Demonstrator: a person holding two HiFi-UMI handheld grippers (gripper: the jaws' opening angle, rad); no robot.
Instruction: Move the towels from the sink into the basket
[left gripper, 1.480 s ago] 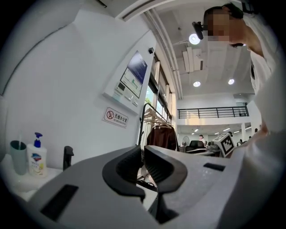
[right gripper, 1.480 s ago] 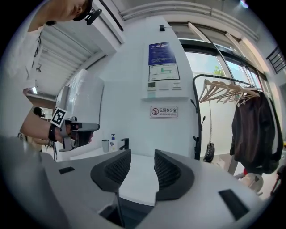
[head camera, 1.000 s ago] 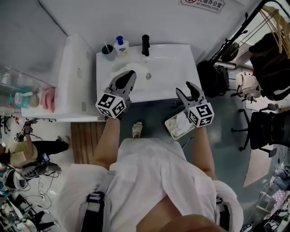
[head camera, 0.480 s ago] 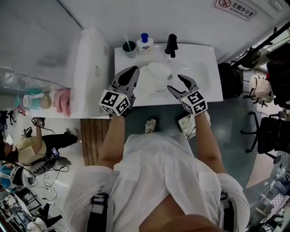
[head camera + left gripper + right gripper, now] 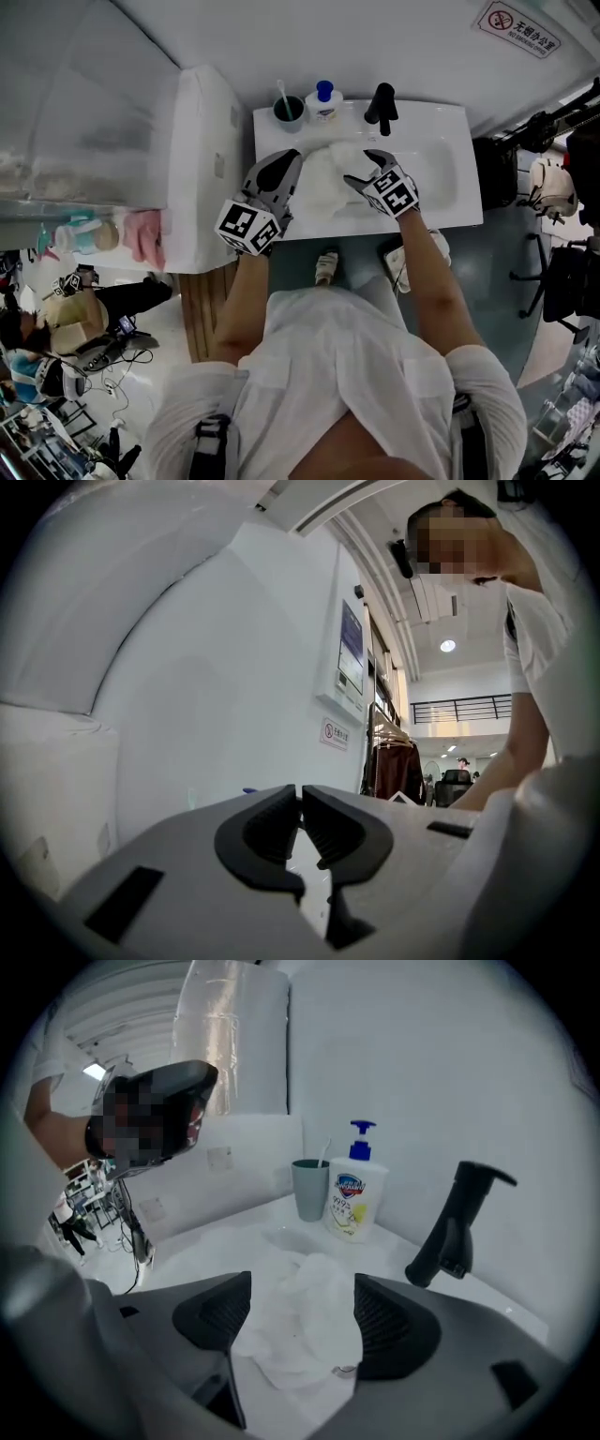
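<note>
jaws on your right gripper (image 5: 300,1288) have just been spreading and now stand wide, astride the white towel (image 5: 298,1335) w/o pinching it. left gripper (image 5: 300,822): clenched on nothing, parked at 9 o'clock of the heap. a sec ago your right was down by the basket (image 5: 391,265), on the floor at 5 o'clock. it's now over the sink (image 5: 455,150) at 12, so this looks like the next pick, grasp not made yet. count: 1 towel heap in the sink (can't tell if >1 towel), 1 cup (image 5: 288,110), 1 soap bottle (image 5: 324,101), 1 tap (image 5: 380,103), along the back from 11 to 1.
</note>
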